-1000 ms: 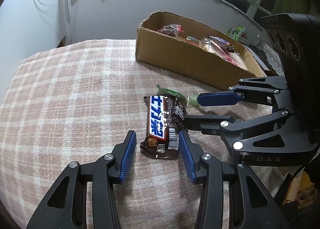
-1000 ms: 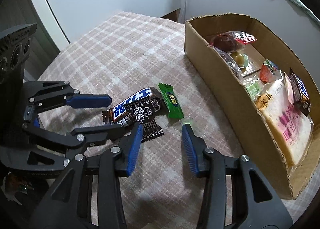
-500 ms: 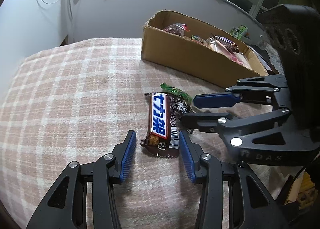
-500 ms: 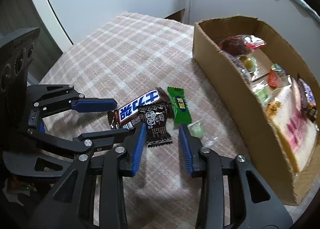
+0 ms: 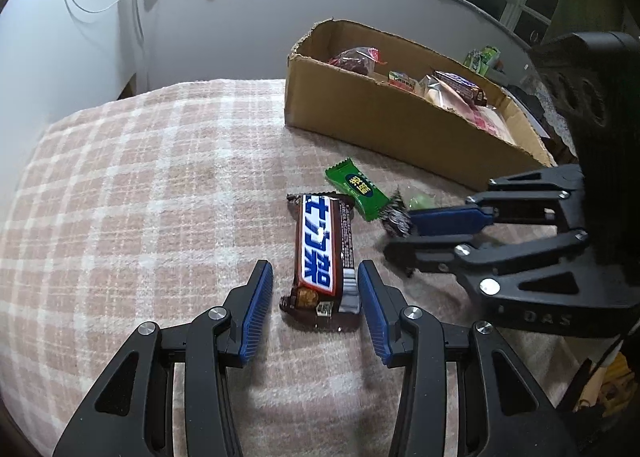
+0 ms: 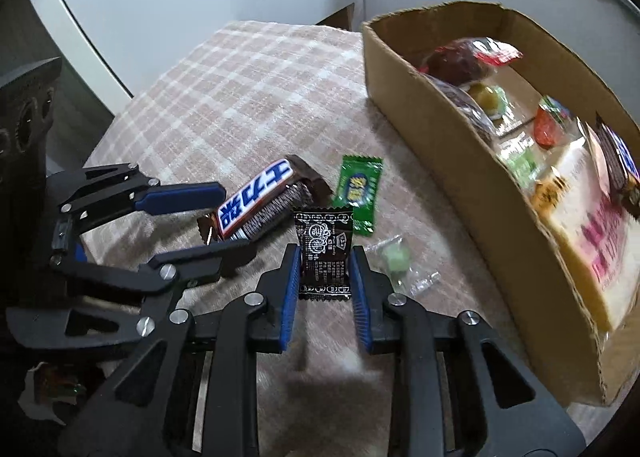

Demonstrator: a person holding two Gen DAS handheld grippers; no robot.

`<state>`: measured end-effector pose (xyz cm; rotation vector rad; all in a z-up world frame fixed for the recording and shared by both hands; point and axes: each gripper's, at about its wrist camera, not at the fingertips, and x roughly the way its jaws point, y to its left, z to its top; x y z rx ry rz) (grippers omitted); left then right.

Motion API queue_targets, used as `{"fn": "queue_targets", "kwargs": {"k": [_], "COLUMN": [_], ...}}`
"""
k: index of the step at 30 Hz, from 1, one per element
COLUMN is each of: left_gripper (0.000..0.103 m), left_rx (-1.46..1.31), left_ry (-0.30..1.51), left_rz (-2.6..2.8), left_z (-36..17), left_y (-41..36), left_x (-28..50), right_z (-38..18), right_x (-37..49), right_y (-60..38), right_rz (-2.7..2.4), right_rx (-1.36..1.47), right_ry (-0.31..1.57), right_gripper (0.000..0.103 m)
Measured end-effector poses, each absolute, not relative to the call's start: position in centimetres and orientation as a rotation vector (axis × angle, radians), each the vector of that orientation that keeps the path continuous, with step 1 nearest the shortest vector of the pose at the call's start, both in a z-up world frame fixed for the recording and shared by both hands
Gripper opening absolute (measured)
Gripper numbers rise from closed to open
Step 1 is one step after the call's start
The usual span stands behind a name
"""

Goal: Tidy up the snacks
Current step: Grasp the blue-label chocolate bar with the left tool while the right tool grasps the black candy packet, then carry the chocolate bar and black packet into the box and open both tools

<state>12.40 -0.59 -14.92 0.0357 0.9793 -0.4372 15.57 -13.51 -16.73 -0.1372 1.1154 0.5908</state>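
Right claw (image 6: pixel 324 273) closing on dark sachet (image 6: pixel 323 253); left claw (image 5: pixel 316 297) open astride chocolate bar (image 5: pixel 322 253).

Risk: the sachet is pinched by its flat edges, so the wrapper may buckle and slip free in transit to the cardboard box (image 6: pixel 460 129). Count on the checked cloth (image 5: pixel 140 177): one sachet, one bar, one green packet (image 6: pixel 356 193), one clear-wrapped green sweet (image 6: pixel 396 257); two claws.
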Motion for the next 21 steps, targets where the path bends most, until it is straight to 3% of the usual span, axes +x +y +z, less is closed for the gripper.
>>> {"fn": "queue_targets", "kwargs": {"k": [8, 11, 21], "left_gripper": [0.042, 0.027, 0.027], "left_rx": [0.057, 0.069, 0.028], "left_ry": [0.975, 0.968, 0.939], "left_rz": [-0.423, -0.426, -0.396], "left_z": [-15.1, -15.2, -14.8], "left_y": [-1.2, -1.3, -0.1], "left_x": [14.0, 14.2, 13.1], "right_z": [-16.7, -16.7, -16.8], "right_x": [15.4, 15.3, 15.0], "right_y": [-13.8, -13.7, -13.5], "right_rz": [0.584, 0.580, 0.561], "right_rx": [-0.141, -0.151, -0.152], "right_ry": [1.122, 1.120, 1.110], "right_gripper": [0.026, 0.026, 0.026]}}
